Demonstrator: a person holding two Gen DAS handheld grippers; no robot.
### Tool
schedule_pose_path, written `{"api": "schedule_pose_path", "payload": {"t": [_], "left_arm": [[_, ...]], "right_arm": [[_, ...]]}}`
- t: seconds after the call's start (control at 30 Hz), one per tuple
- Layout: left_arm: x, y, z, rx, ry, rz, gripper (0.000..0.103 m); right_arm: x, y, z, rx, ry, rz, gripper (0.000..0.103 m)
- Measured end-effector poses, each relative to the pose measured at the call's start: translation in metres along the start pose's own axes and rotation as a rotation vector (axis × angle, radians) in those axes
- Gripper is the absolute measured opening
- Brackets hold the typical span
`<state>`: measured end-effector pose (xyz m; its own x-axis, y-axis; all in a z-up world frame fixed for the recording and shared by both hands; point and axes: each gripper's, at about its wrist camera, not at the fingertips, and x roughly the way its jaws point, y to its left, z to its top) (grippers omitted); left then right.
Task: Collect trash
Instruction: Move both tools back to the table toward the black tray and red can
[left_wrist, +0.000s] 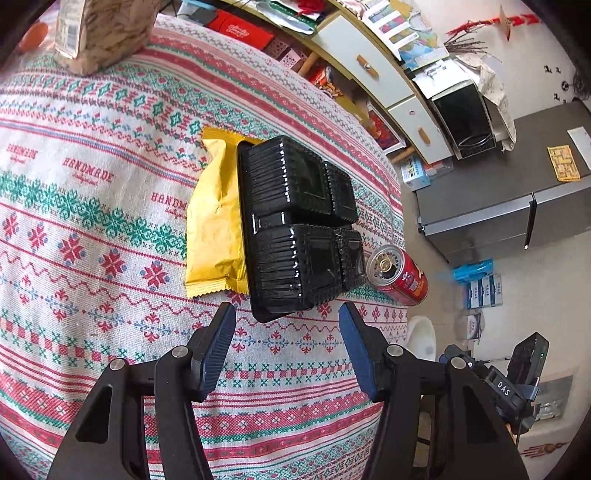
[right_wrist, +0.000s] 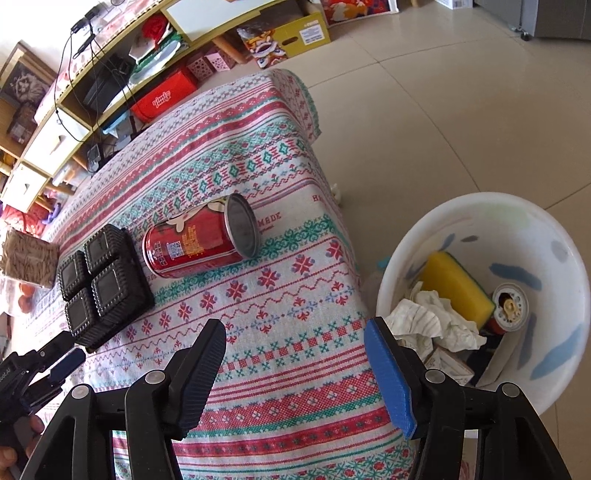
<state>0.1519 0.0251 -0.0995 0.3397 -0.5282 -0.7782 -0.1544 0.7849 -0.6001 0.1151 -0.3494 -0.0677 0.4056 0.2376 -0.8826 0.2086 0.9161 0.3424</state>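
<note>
A black plastic tray (left_wrist: 299, 225) lies upside down on the patterned tablecloth (left_wrist: 92, 221), partly on top of a yellow snack packet (left_wrist: 214, 221). A red drink can (left_wrist: 400, 275) lies on its side just past the tray, near the table's edge. My left gripper (left_wrist: 286, 308) hovers open just short of the tray's near corner, with nothing between its pads. My right gripper (right_wrist: 295, 325) is open and empty over the cloth, with the can (right_wrist: 192, 243) and the tray (right_wrist: 103, 280) ahead to its left. The white bin (right_wrist: 554, 258) stands on the floor to its right.
The bin holds a yellow sponge (right_wrist: 454, 288), crumpled paper (right_wrist: 432, 321) and another can (right_wrist: 511, 306). A bag of brown snacks (left_wrist: 103, 33) stands at the table's far side. A low shelf unit (right_wrist: 110, 85) and a grey fridge (left_wrist: 498, 192) line the tiled room.
</note>
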Motion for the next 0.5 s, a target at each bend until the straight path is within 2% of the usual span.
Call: {"api": "schedule_pose_path", "payload": {"t": [0.07, 0.37, 0.43, 0.5], "left_arm": [[0.006, 0.004, 0.000, -0.016, 0.001, -0.002, 0.061], [0.019, 0.009, 0.001, -0.098, -0.049, -0.127, 0.063], [0.021, 0.012, 0.001, -0.129, -0.057, -0.158, 0.060], [0.020, 0.013, 0.000, -0.120, -0.071, -0.153, 0.049]], "right_arm": [[0.002, 0.002, 0.001, -0.005, 0.004, -0.004, 0.067], [0.008, 0.011, 0.006, -0.018, -0.006, -0.005, 0.067], [0.008, 0.014, 0.012, -0.019, -0.024, 0.010, 0.068], [0.012, 0.020, 0.019, -0.031, -0.036, 0.024, 0.072]]}}
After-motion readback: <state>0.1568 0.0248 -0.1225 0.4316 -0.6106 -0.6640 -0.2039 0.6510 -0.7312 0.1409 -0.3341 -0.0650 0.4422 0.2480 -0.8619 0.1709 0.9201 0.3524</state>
